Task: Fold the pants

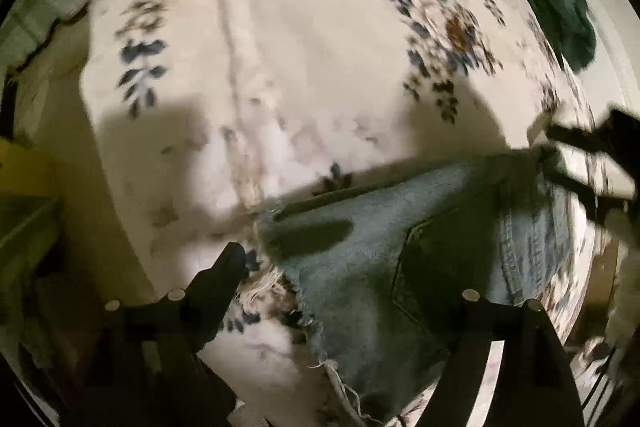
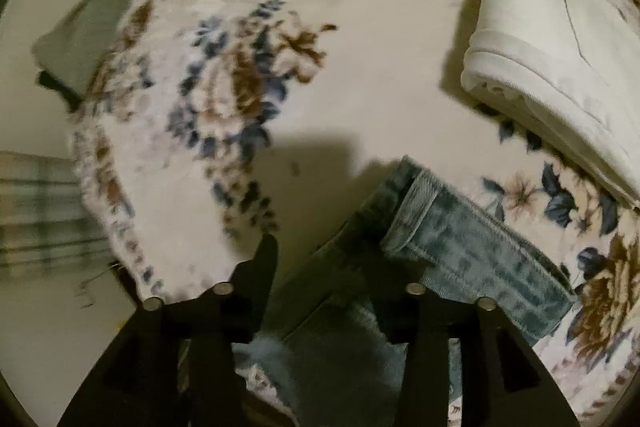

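Floral bedding (image 1: 320, 67) carries light denim pants (image 1: 400, 267), lying just ahead of and under both grippers. Left gripper (image 1: 344, 287) spreads wide over the frayed hem, apparently to grasp it; right gripper (image 2: 340, 279) also spreads wide, straddling the waistband (image 2: 472, 247).

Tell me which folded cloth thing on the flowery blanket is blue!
The light blue denim jeans, lying nearest the right gripper. The thick folded cloth farther back is white, and the small folded cloth at the blanket's far edge is pale grey-green.
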The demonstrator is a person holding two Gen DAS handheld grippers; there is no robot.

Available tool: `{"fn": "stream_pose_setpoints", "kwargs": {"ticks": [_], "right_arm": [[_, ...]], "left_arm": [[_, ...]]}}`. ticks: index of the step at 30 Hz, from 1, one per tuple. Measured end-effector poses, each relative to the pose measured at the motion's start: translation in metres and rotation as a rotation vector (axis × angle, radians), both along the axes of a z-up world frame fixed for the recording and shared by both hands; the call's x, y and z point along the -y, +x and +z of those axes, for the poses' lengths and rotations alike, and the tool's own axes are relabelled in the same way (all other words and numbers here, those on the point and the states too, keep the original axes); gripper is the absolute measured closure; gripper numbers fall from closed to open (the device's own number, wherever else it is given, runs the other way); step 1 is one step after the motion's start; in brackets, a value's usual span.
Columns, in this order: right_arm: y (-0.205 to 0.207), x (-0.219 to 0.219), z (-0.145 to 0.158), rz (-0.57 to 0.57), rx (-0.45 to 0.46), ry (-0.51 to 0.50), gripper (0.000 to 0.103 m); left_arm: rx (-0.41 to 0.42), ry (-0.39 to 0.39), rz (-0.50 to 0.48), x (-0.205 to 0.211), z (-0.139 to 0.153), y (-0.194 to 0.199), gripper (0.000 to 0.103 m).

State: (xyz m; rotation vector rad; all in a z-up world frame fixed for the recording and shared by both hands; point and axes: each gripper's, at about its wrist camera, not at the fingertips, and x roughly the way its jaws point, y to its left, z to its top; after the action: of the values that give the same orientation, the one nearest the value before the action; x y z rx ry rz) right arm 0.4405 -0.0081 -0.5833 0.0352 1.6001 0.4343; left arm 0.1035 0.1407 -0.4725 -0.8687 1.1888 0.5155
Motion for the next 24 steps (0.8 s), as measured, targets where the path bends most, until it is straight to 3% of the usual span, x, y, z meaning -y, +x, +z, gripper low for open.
{"fn": "stream_pose_setpoints", "kwargs": {"ticks": [3,5,11,14,16,19,24], "right_arm": [[-0.011,0.022,0.016,0.001,0.021,0.040,0.028],[-0.018,0.046,0.023,-0.011,0.018,0.075,0.006],[-0.035,0.134,0.030,-0.032,-0.005,0.056,0.005],[-0.044,0.173,0.029,-0.014,-0.019,0.045,0.005],[-0.049,0.194,0.024,0.012,-0.037,0.048,0.005],[-0.051,0.209,0.011,0.047,-0.063,0.082,0.005],[-0.045,0.206,-0.027,0.072,-0.140,0.188,0.005]], "left_arm": [[0.010,-0.014,0.054,0.011,0.012,-0.017,0.024],[0.014,-0.041,0.097,0.025,0.016,-0.020,0.024],[0.034,-0.295,0.237,0.101,0.001,-0.038,0.024],[0.050,-0.455,0.383,0.138,-0.021,-0.048,0.024],[0.056,-0.522,0.491,0.155,-0.038,-0.055,0.024],[0.093,-0.589,0.655,0.170,-0.062,-0.062,0.024],[0.178,-0.605,0.854,0.170,-0.091,-0.066,0.024]]}}
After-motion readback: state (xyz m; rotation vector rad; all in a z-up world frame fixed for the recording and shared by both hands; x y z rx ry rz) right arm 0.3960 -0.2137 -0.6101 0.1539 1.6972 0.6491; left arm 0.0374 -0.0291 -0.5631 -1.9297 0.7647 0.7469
